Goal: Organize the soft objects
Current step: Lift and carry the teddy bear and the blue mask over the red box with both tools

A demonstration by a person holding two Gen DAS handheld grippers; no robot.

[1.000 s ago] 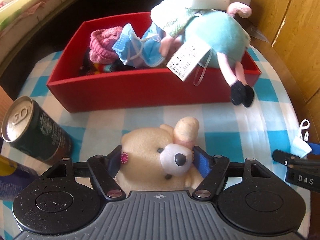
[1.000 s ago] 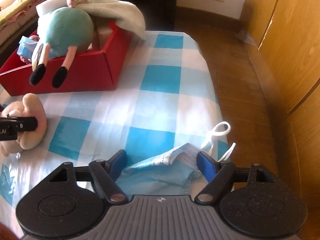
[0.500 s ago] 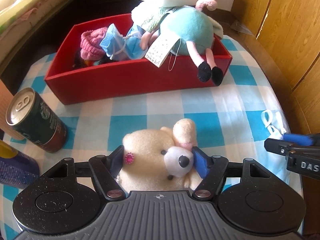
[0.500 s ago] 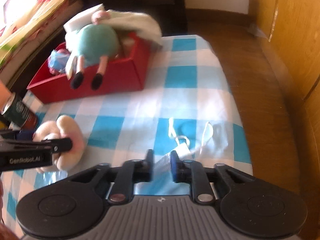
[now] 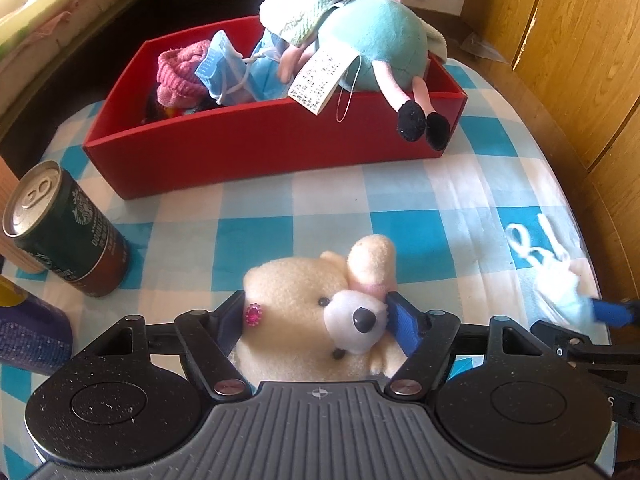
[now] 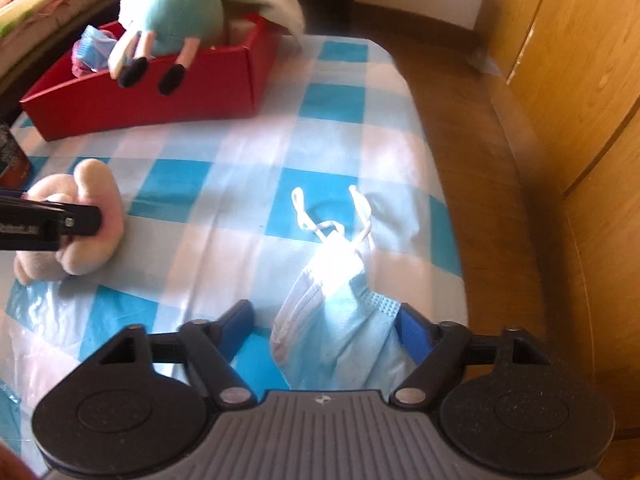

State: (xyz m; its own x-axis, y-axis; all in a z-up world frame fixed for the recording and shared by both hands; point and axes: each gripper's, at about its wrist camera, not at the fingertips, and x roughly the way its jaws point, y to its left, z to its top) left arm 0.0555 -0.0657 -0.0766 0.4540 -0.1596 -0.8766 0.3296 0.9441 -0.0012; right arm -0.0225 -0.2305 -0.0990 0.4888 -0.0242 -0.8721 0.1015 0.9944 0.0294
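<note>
Checked blue-and-white surface (image 5: 328,208); red box (image 5: 260,152) at far side, already heaped with soft things. Left tool (image 5: 316,314) clamps cream plush bear (image 5: 304,300) by the head. Right tool (image 6: 326,324) opening, face mask (image 6: 340,320) loose between its jaws, touching one pad only. Step: picking up. Next: regrip mask, carry both to box.

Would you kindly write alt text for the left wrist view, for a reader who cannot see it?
The left gripper clamps a cream plush bear by the head on a blue-and-white checked tablecloth. Behind it, a red rectangular box holds soft items, with a teal plush doll draped over its rim. A dark drink can stands at left.
</note>
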